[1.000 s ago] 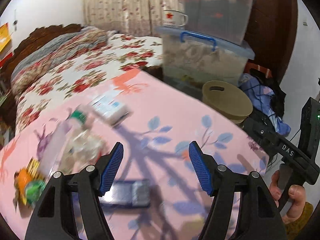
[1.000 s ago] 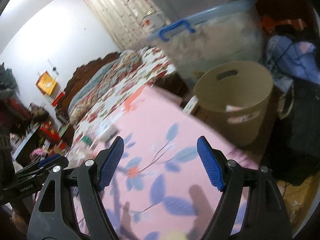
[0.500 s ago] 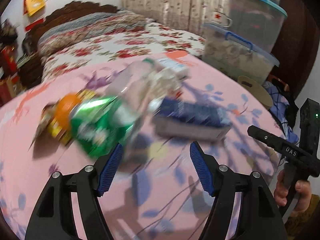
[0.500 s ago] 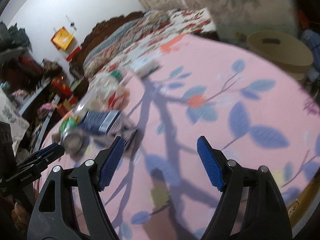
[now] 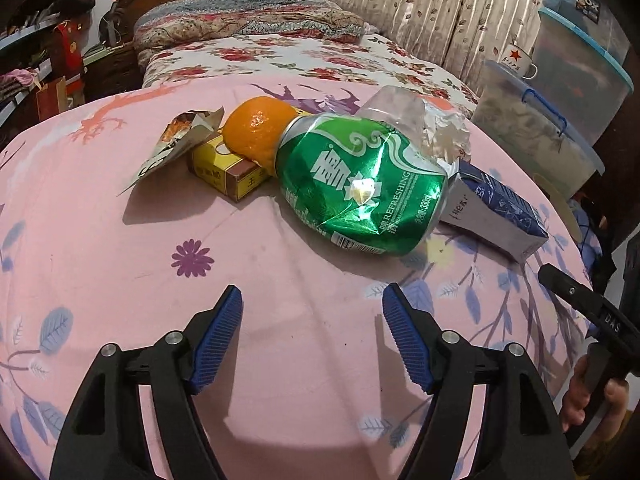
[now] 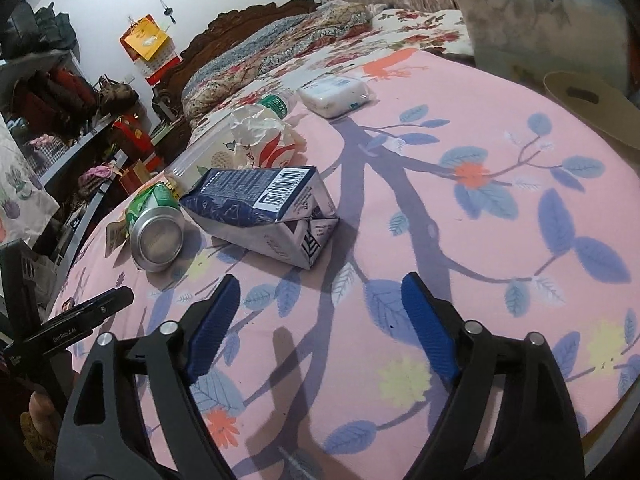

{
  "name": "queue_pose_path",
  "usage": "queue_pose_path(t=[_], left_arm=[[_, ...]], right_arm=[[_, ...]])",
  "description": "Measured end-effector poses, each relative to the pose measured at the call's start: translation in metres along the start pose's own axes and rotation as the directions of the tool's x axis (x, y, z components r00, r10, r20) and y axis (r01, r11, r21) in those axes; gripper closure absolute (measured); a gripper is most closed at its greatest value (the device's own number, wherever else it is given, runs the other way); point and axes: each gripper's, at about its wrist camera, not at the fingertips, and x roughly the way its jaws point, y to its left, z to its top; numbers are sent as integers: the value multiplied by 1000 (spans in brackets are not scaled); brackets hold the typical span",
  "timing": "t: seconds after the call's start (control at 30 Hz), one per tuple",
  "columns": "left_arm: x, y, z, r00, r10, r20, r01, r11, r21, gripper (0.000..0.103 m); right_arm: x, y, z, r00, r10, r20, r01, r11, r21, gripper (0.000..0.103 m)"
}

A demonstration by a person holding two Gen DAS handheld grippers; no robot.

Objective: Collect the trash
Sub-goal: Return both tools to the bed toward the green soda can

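A dented green can (image 5: 356,188) lies on its side on the pink table (image 5: 200,240), ahead of my left gripper (image 5: 312,300), whose jaws are opening with nothing between them. Behind the can sit an orange (image 5: 256,130), a yellow box (image 5: 222,168), a torn wrapper (image 5: 176,144) and a clear plastic bottle (image 5: 404,106). A blue and white carton (image 6: 264,208) lies ahead of my right gripper (image 6: 320,292), whose jaws are also opening on nothing. The can (image 6: 154,224) rests left of the carton, with crumpled paper (image 6: 264,136) and a tissue pack (image 6: 334,94) farther back.
A tan bin (image 6: 592,104) stands off the table's far right edge, below stacked clear storage boxes (image 5: 560,92). A flowered bed (image 5: 288,52) lies beyond the table. A hand (image 5: 592,396) holds the right gripper's handle at the left wrist view's right edge.
Both grippers swung from the bin side toward the trash pile and came lower and closer. The can, orange and carton now fill the views sharply. Both jaws stand slightly wider.
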Motion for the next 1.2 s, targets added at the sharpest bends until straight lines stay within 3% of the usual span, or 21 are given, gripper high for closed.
queue_pose_path(t=[0.43, 0.63, 1.2], left_arm=[[4, -3, 3, 999, -49, 5, 49, 999, -5, 17], [5, 0, 3, 995, -98, 5, 98, 995, -21, 8], [2, 6, 1, 988, -149, 27, 150, 987, -62, 9]], right_arm=[[0, 3, -4, 999, 5, 48, -6, 1000, 15, 9], [1, 0, -3, 998, 45, 49, -47, 998, 45, 5], [4, 2, -3, 998, 46, 47, -48, 998, 33, 3]])
